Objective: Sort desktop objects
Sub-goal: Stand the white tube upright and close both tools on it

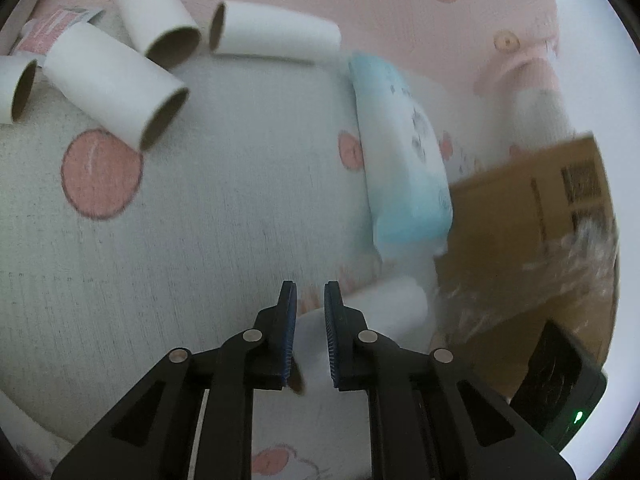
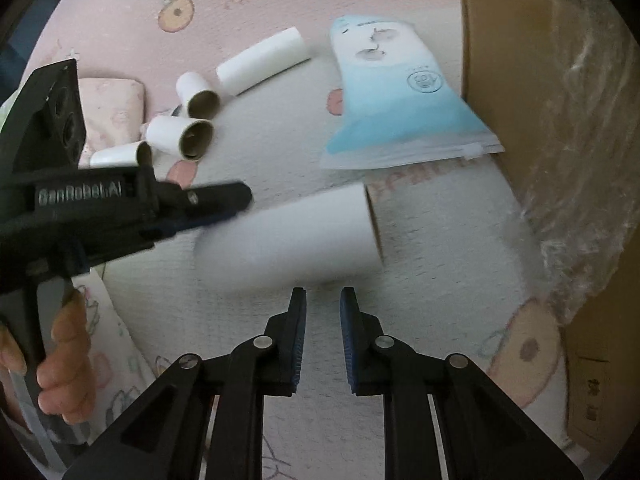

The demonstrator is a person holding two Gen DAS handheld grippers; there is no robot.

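Left gripper (image 2: 224,210) jaws pinching wall of white tube (image 2: 288,236); right gripper (image 2: 323,300) jaws closed, empty. Next: carrying tube to cardboard box (image 2: 520,60), probably.

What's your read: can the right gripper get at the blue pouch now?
Probably yes: blue pouch lies uncovered; only the white tube in the left gripper sits between, so right gripper must pass over it.

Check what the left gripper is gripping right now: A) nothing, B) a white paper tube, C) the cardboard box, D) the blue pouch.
B: the left gripper has its jaws closed over the rim of the lone paper tube, which lies apart from the other tubes.
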